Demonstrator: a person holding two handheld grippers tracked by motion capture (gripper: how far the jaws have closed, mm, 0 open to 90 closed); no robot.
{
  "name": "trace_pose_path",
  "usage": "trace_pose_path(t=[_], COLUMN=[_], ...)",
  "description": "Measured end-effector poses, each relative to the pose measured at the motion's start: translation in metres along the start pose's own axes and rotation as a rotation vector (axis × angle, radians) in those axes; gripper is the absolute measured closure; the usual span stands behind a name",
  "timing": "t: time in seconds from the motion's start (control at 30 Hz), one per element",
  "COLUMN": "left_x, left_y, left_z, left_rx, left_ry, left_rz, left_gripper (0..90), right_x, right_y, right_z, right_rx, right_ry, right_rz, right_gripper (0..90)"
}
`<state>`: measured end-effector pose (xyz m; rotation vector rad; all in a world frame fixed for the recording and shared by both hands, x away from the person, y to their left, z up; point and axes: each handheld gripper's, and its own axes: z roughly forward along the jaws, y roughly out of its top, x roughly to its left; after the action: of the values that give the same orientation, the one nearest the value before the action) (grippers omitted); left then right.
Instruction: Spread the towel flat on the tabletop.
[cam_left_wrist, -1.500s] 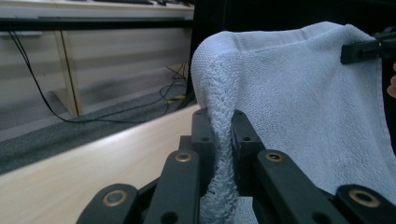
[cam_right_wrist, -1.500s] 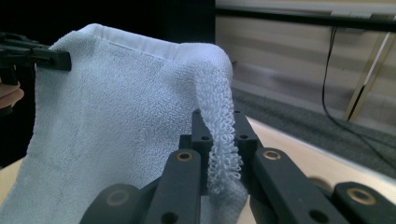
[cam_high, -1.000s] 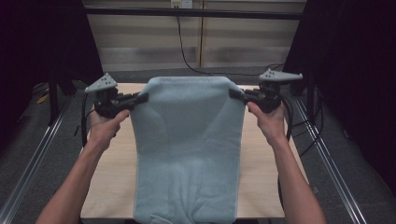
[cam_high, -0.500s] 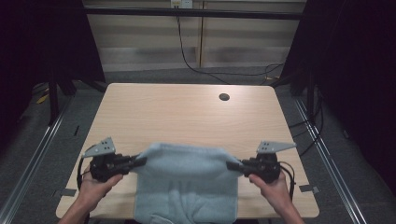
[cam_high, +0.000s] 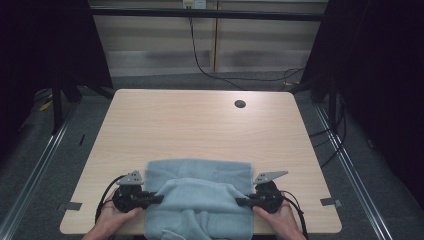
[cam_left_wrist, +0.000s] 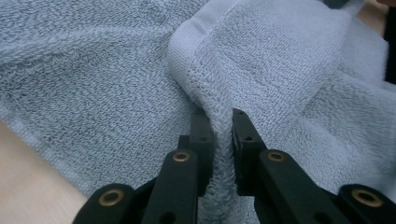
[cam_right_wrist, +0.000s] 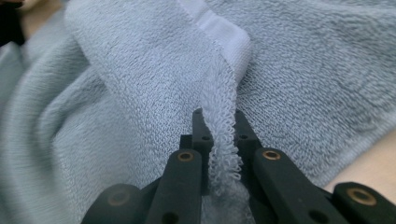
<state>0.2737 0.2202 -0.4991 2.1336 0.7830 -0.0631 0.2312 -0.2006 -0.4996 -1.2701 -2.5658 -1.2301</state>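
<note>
A light blue towel (cam_high: 200, 195) lies folded over itself at the table's near edge, with its lower part hanging off the front. My left gripper (cam_high: 159, 199) is shut on the towel's left edge, low over the table. In the left gripper view the jaws pinch a ridge of towel (cam_left_wrist: 219, 116) near its hemmed corner. My right gripper (cam_high: 240, 202) is shut on the right edge. The right gripper view shows the towel's looped edge (cam_right_wrist: 219, 135) clamped between the black jaws. A hand holds each gripper from the bottom of the high view.
The wooden table (cam_high: 200, 125) stretches away beyond the towel, with a round cable hole (cam_high: 240, 104) at the far right. A cable (cam_high: 200, 55) hangs against the back wall. Metal rails (cam_high: 40, 165) run along both sides of the table on the floor.
Both grippers came down and toward the near edge with the towel. The towel hung spread upright a second ago; it now lies folded on the table front.
</note>
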Motion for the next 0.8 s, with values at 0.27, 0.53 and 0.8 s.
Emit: trace_pose_path(t=[0.27, 0.53, 0.8], left_x=[0.039, 0.079, 0.108], left_y=[0.039, 0.061, 0.086], left_z=[0.022, 0.035, 0.052], left_rx=[-0.012, -0.067, -0.100], left_ry=[0.123, 0.171, 0.231], left_rz=[0.012, -0.037, -0.111], left_gripper=[81.4, 81.3, 81.1], right_x=[-0.039, -0.083, -0.113], right_y=[0.040, 0.079, 0.109], right_z=[0.015, 0.035, 0.051], right_rx=[-0.016, -0.056, -0.073], right_ry=[-0.123, -0.173, -0.214], right_rz=[-0.006, 0.040, 0.080], right_gripper=[84.4, 84.4, 84.4])
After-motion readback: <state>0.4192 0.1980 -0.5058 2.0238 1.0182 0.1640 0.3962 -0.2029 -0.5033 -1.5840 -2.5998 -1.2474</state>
